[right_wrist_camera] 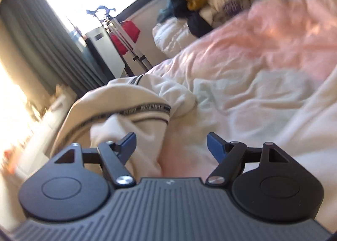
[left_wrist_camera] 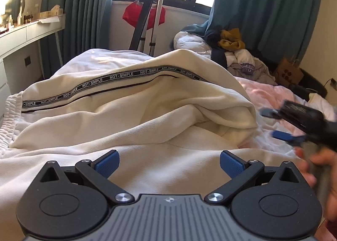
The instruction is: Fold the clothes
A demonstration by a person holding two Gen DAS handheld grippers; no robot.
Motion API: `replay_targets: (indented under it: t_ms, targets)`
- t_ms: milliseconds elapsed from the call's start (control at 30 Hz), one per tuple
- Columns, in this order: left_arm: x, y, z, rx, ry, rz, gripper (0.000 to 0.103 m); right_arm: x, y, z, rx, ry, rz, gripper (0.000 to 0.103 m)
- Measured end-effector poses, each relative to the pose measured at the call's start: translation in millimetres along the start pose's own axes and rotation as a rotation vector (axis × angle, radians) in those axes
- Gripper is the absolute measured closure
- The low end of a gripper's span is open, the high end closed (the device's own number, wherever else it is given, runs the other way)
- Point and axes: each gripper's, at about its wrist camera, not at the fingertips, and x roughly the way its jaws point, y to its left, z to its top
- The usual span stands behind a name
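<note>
Cream trousers (left_wrist_camera: 130, 119) with a black "NOT-SIMPLE" side stripe lie crumpled across the bed, one leg folded over the other. My left gripper (left_wrist_camera: 169, 162) is open and empty, just above the cloth near its front edge. My right gripper (left_wrist_camera: 271, 124) shows blurred at the right of the left wrist view, open, beside the folded leg end. In the right wrist view the right gripper (right_wrist_camera: 171, 146) is open and empty over the trouser leg end (right_wrist_camera: 147, 110) and the pink and white bedsheet (right_wrist_camera: 242, 97).
A pile of clothes (left_wrist_camera: 231, 51) lies at the far end of the bed. A stand with red cloth (left_wrist_camera: 145, 15) is by the window. A white shelf with small items (left_wrist_camera: 31, 28) is at left. A brown paper bag (left_wrist_camera: 288, 72) sits at right.
</note>
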Motion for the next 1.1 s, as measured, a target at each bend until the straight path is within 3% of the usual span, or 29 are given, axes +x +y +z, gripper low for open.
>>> replay_targets:
  t_ms: [100,167,267,333,433,567,667,767,833,867,1033,1100]
  targets:
    - [7,11,2,-0.034,-0.001,-0.012,0.001,41,-9,5,0.135,0.022,0.06,0.026]
    - [13,18,3,-0.065,0.001,-0.031,0.001,65,-6,4,0.187,0.049,0.097,0.031]
    - [22,24,3,-0.072,0.003,-0.038,0.001,87,20,7,0.111,0.049,0.072,0.049]
    - [25,25,2,-0.069,-0.005,-0.039,0.001,88,42,11,0.032,0.02,0.053,0.076]
    - [25,31,2,-0.094,-0.03,-0.055,0.001,68,72,19,-0.054,-0.066,0.049,0.082]
    - [23,42,4,-0.15,-0.046,-0.075,0.001,12,105,29,-0.156,-0.255,-0.015,0.085]
    - [18,45,5,-0.175,-0.06,-0.094,0.001,-29,121,36,-0.204,-0.365,-0.108,0.085]
    - [13,42,7,-0.173,-0.081,-0.091,0.001,-55,153,25,-0.445,-0.467,-0.244,0.085]
    - [12,42,8,-0.177,-0.087,-0.076,0.001,-52,166,12,-0.574,-0.434,-0.276,0.085]
    - [11,43,8,-0.185,-0.088,-0.071,0.001,-43,162,5,-0.581,-0.381,-0.248,0.085]
    - [9,52,10,-0.227,-0.101,-0.061,0.001,10,134,-32,-0.541,-0.073,-0.056,0.08]
    - [8,53,10,-0.229,-0.107,-0.058,0.001,21,120,-45,-0.483,-0.007,0.012,0.077]
